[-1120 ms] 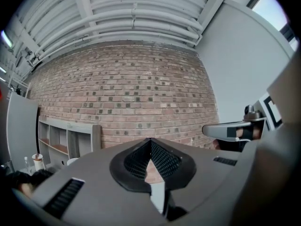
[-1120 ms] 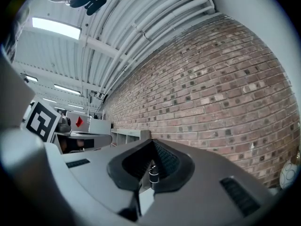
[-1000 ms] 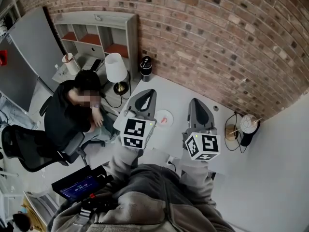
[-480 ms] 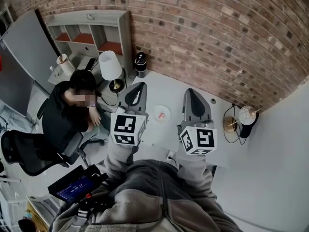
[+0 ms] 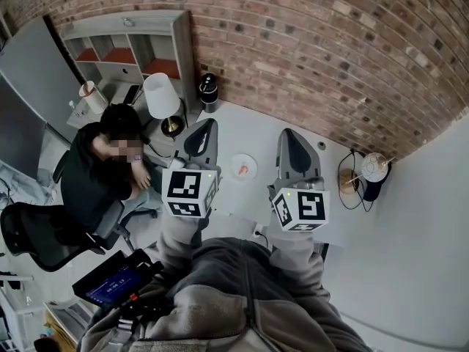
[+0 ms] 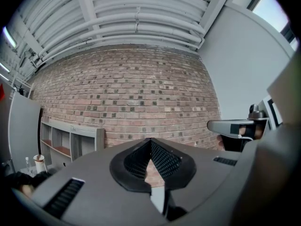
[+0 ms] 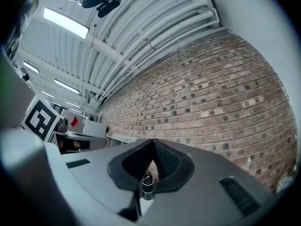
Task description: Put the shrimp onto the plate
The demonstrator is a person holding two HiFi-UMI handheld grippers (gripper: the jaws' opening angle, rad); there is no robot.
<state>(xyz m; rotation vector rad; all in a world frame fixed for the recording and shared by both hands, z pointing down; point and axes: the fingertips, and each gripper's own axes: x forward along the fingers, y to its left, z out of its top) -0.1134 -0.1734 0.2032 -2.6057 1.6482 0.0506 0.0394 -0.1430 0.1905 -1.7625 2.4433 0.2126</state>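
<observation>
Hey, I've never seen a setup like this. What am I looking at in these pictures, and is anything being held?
A person holds two hand-held tools, each ending in a two-jaw claw. The top-down picture comes from a camera on their head: left claw and right claw hover over a white table, where a small plate carries an orange piece, probably the shrimp. The other two pictures come from cameras riding on each claw; both point at the brick wall, jaws together, holding nothing.
</observation>
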